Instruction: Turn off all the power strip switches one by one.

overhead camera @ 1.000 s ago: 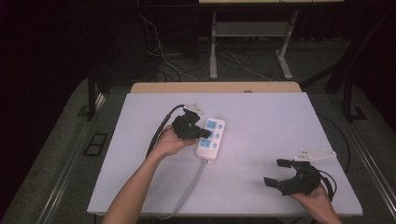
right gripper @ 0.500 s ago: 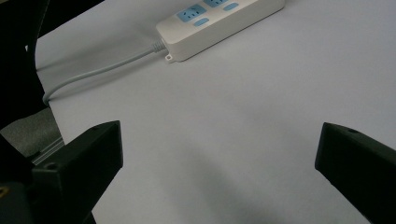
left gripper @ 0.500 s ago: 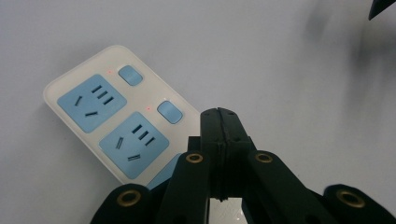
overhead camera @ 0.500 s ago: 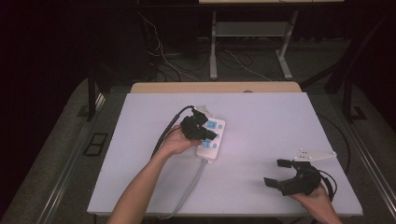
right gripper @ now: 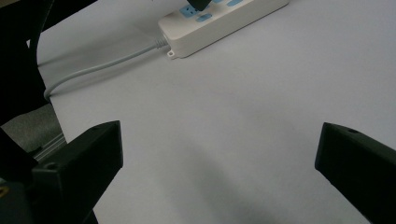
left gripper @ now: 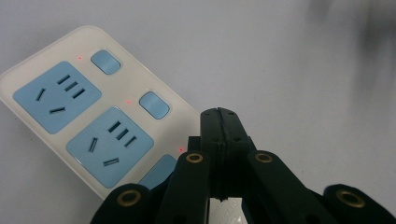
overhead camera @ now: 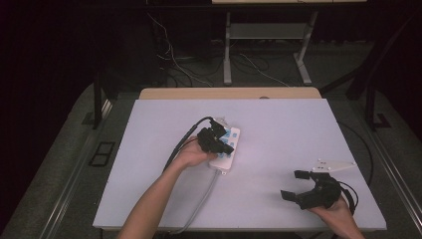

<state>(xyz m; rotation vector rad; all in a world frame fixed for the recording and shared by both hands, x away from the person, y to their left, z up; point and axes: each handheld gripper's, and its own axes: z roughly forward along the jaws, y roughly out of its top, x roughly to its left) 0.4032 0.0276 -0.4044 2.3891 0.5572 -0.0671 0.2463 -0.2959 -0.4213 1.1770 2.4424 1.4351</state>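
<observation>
A white power strip [overhead camera: 232, 141] with blue sockets and blue switch buttons lies near the middle of the white table [overhead camera: 278, 124]; small red lights glow beside its switches [left gripper: 153, 104]. My left gripper [overhead camera: 224, 147] hovers right over the strip, jaws shut with nothing between them. In the left gripper view its joined tips [left gripper: 218, 115] stand at the strip's [left gripper: 84, 116] edge, partly covering a third blue button. My right gripper [overhead camera: 292, 185] rests near the table's front right, open and empty. In the right gripper view its jaws [right gripper: 219, 140] stand wide apart, facing the strip [right gripper: 219, 23].
The strip's grey cable [overhead camera: 201, 199] runs off the table's front edge, and also lies in the right gripper view [right gripper: 102, 63]. A black cable [overhead camera: 181, 144] trails from the left gripper. Beyond the table stand a wooden edge [overhead camera: 229, 93], metal legs and floor cables [overhead camera: 174, 59].
My left gripper has moved right and lower, from the strip's far left side onto its middle. The right gripper has stayed put.
</observation>
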